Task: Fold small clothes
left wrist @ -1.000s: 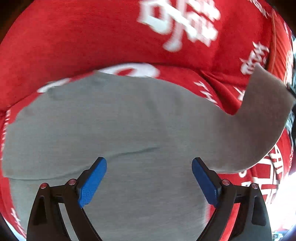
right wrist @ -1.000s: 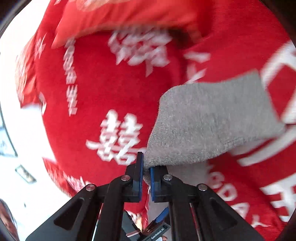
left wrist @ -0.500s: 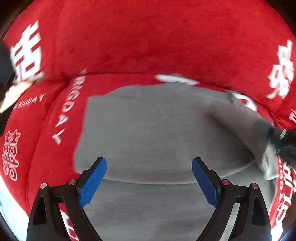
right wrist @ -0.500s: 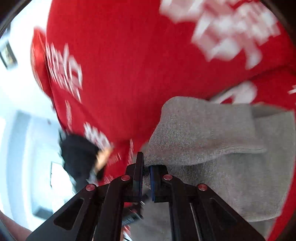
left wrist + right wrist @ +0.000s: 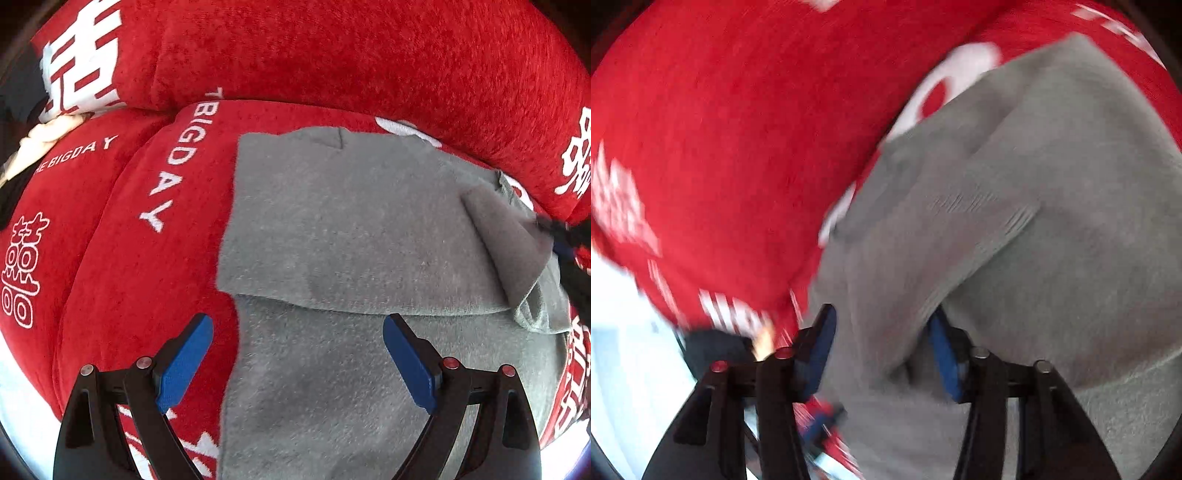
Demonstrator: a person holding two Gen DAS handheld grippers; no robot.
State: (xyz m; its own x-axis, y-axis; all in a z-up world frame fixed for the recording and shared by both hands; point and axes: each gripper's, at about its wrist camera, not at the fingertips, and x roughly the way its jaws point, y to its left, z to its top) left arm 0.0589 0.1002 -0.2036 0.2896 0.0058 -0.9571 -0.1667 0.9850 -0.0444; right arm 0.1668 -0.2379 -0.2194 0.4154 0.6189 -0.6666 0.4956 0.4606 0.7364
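In the left wrist view, the grey garment (image 5: 351, 236) lies on a red blanket (image 5: 332, 62) printed with white lettering, filling the centre and lower right of the frame, its upper part folded down over the lower part. The left gripper (image 5: 297, 356) hangs over the lower layer at bottom centre with its blue pads spread wide and nothing between them. At the right edge a folded corner of the cloth meets a dark shape. In the blurred right wrist view, the right gripper (image 5: 882, 350) sits at bottom centre, its jaws opening, with a fold of the grey garment (image 5: 1034, 221) lying loose between the parted pads.
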